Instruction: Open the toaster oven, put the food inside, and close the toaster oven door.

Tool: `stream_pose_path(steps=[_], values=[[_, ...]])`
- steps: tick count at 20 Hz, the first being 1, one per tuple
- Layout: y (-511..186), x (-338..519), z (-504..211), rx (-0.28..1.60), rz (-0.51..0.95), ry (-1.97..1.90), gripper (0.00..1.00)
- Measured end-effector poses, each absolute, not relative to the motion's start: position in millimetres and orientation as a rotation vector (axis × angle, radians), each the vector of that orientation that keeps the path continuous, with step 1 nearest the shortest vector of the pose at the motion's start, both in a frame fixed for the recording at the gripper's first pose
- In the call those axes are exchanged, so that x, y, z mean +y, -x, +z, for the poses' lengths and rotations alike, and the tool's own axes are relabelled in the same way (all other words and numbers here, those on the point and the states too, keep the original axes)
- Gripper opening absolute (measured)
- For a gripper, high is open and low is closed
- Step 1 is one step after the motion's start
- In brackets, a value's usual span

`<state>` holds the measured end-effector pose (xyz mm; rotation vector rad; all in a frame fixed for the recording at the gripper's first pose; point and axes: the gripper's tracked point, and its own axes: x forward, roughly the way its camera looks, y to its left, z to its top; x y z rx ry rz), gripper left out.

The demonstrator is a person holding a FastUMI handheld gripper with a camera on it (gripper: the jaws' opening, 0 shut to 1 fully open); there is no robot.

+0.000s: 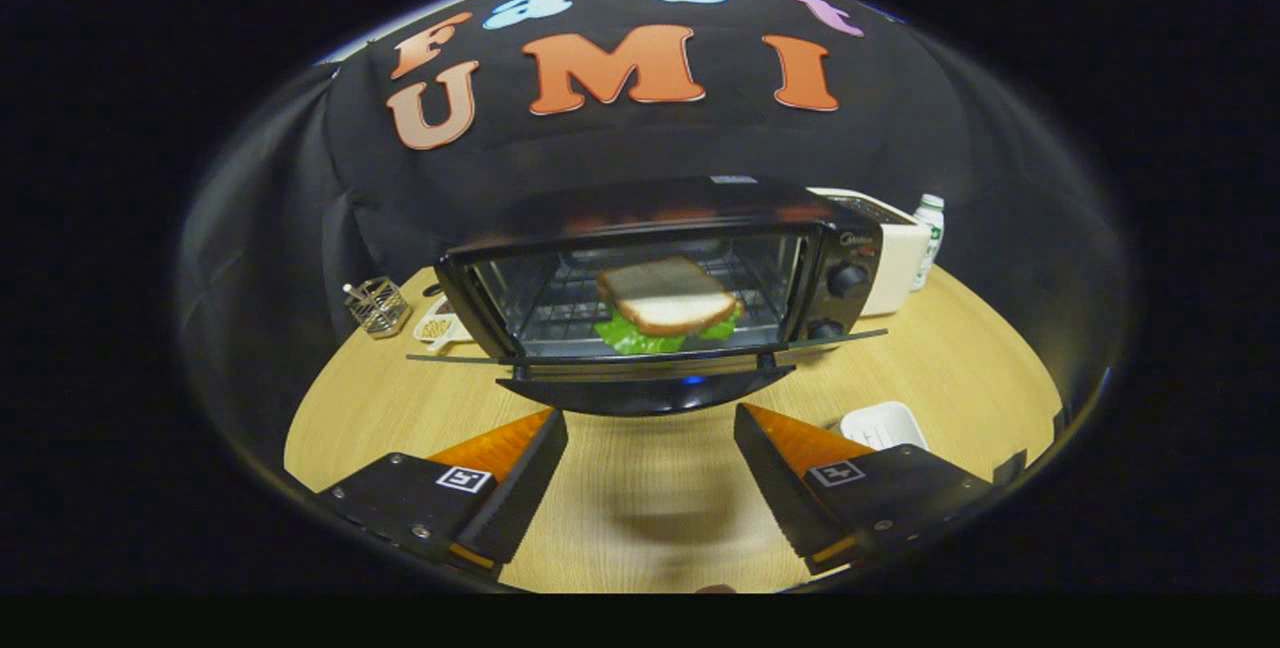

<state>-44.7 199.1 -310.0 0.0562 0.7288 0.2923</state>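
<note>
gripper (650,428): fingers wide apart, holding nothing, over the table (960,358) | oven (660,278): just ahead of fingers, door (645,360) folded down open | sandwich (668,303): inside oven on the rack, lettuce under bread | white dish (885,425): beside right finger

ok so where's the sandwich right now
In the gripper view the sandwich lies on the rack inside the open toaster oven, beyond the open claw, whose fingers hold nothing.

Dim booth, fisheye bending at edges (slight blur); soft shadow on table (930,358) between fingers (520,468).
</note>
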Motion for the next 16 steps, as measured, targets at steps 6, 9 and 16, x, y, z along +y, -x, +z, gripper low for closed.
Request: stream_pose_path(steps=[6,9,16], values=[[13.7,203.7,-301.3,0.696,0.286,-0.061,0.99],[4.0,203.5,-299.0,0.686,0.286,-0.065,0.99],[-19.6,207.4,-279.4,0.625,0.29,-0.079,0.99]])
